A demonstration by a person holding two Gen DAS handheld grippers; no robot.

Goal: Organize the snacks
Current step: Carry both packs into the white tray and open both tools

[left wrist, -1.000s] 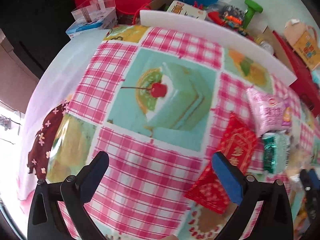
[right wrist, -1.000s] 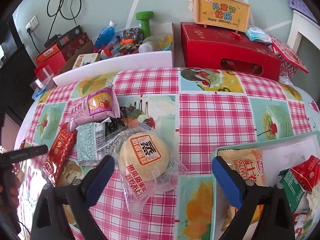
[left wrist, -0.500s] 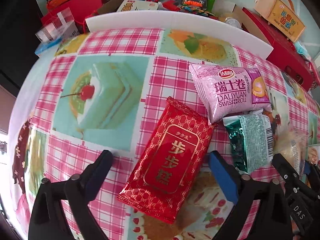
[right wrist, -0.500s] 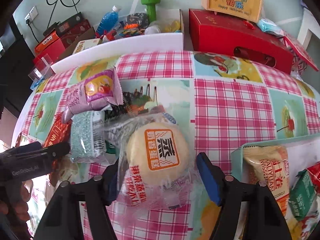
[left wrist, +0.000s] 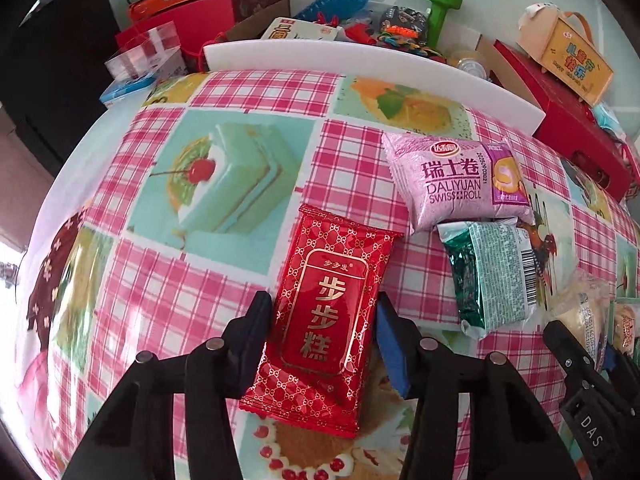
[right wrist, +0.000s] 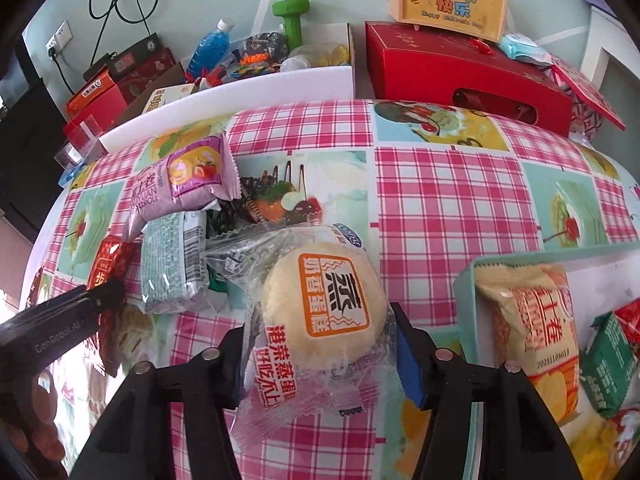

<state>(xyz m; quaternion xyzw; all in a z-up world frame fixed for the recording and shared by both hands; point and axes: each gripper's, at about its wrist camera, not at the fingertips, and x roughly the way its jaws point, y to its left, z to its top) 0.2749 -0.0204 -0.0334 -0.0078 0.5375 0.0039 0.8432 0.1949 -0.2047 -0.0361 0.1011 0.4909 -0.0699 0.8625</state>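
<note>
Left gripper (left wrist: 322,326): 2 fingers pressed against the long sides of the red packet (left wrist: 326,312), pinching it; packet flat on the checked tablecloth (left wrist: 224,92), running forward between the fingers. Just ahead and to the right, a pink roll pack (left wrist: 456,180); below that, right of the fingers, a green-and-white pack (left wrist: 492,276) touching the pink one.

Right gripper (right wrist: 318,350): fingers closed in on either side of the bun (right wrist: 324,312) in its clear wrapper, touching the wrapper, gripping it on the cloth. To the right, a pale green tray (right wrist: 466,280) holding a yellow pack (right wrist: 532,320) and a green pack (right wrist: 608,364). Ahead and left, the pink roll pack and the green-and-white pack side by side; further left, the left gripper over the red packet. Beyond the table edge, a red box (right wrist: 460,68) and a green dumbbell (right wrist: 292,20).
</note>
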